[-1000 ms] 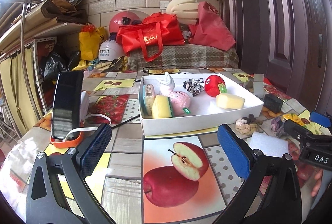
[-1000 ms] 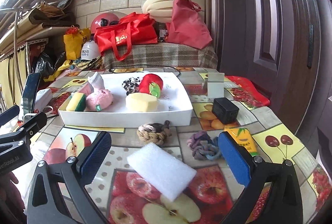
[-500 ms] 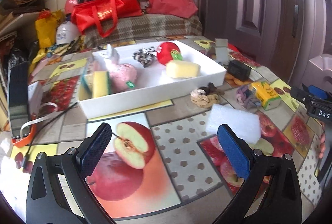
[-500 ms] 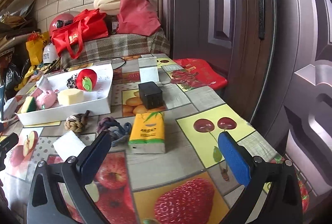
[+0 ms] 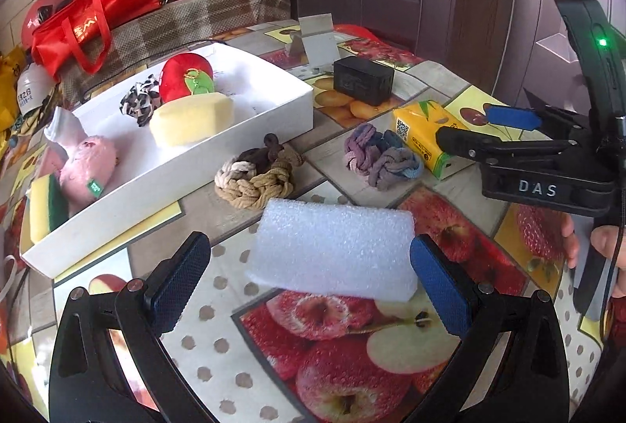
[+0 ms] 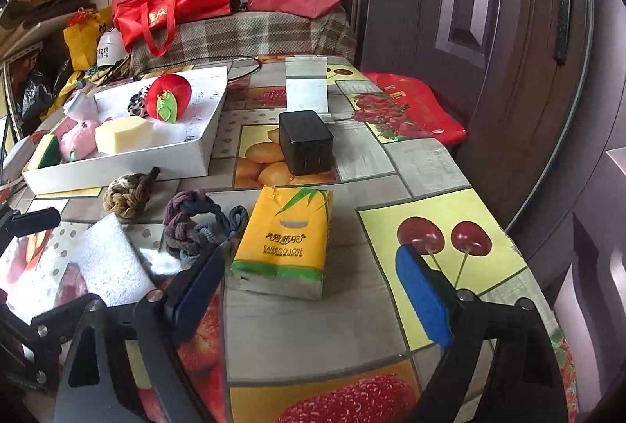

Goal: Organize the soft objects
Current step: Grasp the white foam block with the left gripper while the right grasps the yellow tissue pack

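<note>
Lying flat, white foam block (image 5: 332,247), long axis spanning left gripper's (image 5: 313,282) open jaws.

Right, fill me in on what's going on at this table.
A person is sorting soft things into a white tray with two hand-held grippers. The left gripper is open, lined up on a white foam block without touching it. The right gripper has just been closing, open around a yellow tissue pack, pads not pressing it. Two rope knots lie outside the tray; a plush apple and sponges are already in.
</note>
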